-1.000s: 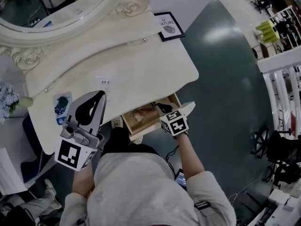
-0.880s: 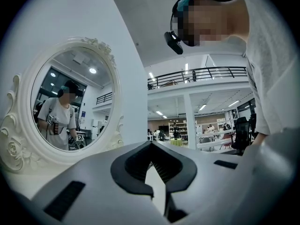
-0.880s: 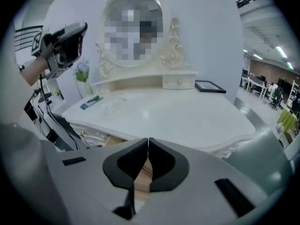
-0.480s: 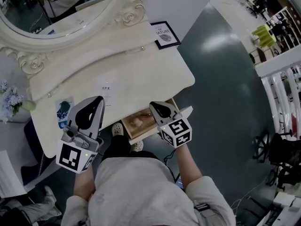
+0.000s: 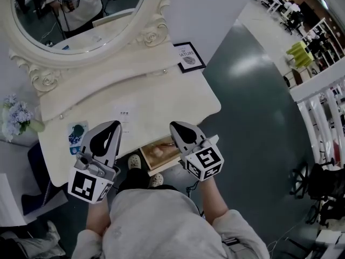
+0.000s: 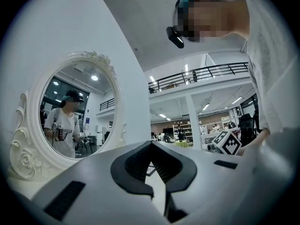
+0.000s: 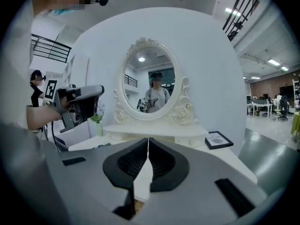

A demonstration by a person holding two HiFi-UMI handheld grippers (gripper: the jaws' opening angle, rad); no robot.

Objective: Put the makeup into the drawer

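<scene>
The cream dressing table (image 5: 161, 93) has its front drawer (image 5: 160, 156) pulled out, showing a wooden inside with a pale thing I cannot make out. A small blue-and-white packet (image 5: 76, 134) lies on the tabletop at the left. My left gripper (image 5: 112, 126) hovers over the table's front left, shut and empty. My right gripper (image 5: 176, 128) hangs above the drawer's right part, also shut with nothing in it. In the right gripper view its jaws (image 7: 148, 140) meet, facing the mirror (image 7: 150, 86). The left gripper (image 6: 151, 143) has its tips touching.
An oval mirror (image 5: 75, 15) stands at the table's back, a black-framed picture (image 5: 188, 56) at its right. A white label (image 5: 125, 114) lies mid-table. Flowers (image 5: 13, 115) stand at the left. A white shoe (image 5: 135, 161) shows under the table. White railings (image 5: 323, 123) stand far right.
My right gripper has lifted out of the drawer and come up toward me. The left gripper stays about where it was. The head view has tilted up toward the mirror.
</scene>
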